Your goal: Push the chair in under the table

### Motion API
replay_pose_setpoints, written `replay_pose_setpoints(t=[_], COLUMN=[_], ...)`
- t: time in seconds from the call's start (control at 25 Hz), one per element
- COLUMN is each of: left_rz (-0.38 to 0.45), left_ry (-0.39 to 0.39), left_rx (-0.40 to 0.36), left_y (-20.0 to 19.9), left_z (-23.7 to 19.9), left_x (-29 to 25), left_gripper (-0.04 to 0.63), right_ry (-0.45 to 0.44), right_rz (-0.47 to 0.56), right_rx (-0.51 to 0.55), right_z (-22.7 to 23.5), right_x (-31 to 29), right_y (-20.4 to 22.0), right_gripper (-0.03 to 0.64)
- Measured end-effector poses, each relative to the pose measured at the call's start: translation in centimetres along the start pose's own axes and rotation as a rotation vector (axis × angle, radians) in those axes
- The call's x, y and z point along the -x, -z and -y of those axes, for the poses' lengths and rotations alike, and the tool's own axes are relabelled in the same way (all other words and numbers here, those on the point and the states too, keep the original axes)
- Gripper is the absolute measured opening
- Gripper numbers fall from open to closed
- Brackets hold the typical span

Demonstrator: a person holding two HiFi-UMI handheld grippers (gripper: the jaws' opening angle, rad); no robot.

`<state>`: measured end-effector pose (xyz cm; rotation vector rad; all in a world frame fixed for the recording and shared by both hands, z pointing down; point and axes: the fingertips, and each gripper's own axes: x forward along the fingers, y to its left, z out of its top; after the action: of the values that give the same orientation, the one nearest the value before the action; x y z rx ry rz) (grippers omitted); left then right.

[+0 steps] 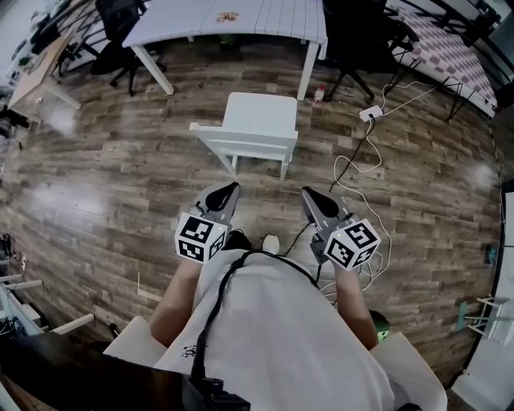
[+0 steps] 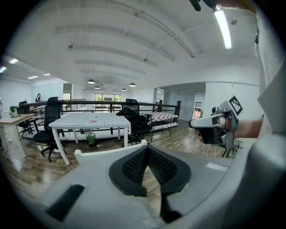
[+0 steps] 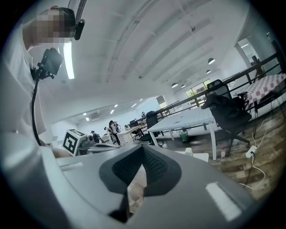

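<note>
Head view: chair [image 1: 255,124] is standing apart from the counter [image 1: 241,20]; left tool [image 1: 231,189] and right tool [image 1: 309,195] are hovering near it, not touching.
Left gripper view: jaws are pressing together, holding nothing.
Right gripper view: jaws are pressing together, holding nothing.

Left claw [image 1: 229,191] and right claw [image 1: 311,197] held forward side by side, jaws closed, empty
</note>
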<state>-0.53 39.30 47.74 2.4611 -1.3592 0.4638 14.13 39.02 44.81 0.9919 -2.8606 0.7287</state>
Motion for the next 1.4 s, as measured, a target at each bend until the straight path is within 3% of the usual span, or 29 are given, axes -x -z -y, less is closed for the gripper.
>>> replay_pose_setpoints(t=[0.32,0.64,1.12,1.4], left_rz=[-0.001,-0.011,-0.039,-0.072], left_ry=[-0.043,-0.030,0.007,0.031], left_rx=[0.005,-0.016,-0.018,-0.082], left_y=[-0.1,-0.3,-0.6,-2.0], left_z=[-0.2,-0.8,-6.4,-11.0], left_x=[0.4,-0.4,-3.6,-6.6], left_gripper=[0.006,0.008,0.007,0.008], right_ry=[-0.032,-0.033,-0.003,0.023], right_rz=[-0.001,0.006,-0.012,-0.063], right_rx=[-0.003,-0.022,-0.017,0.031], right_z=[0.1,0.8,3.1,4.8], right_x=[0.1,-1.0,-6.4,-11.5], right_y=[0.1,0.0,-1.4,-2.4], right_gripper=[0.006,0.006,0.006,0.006])
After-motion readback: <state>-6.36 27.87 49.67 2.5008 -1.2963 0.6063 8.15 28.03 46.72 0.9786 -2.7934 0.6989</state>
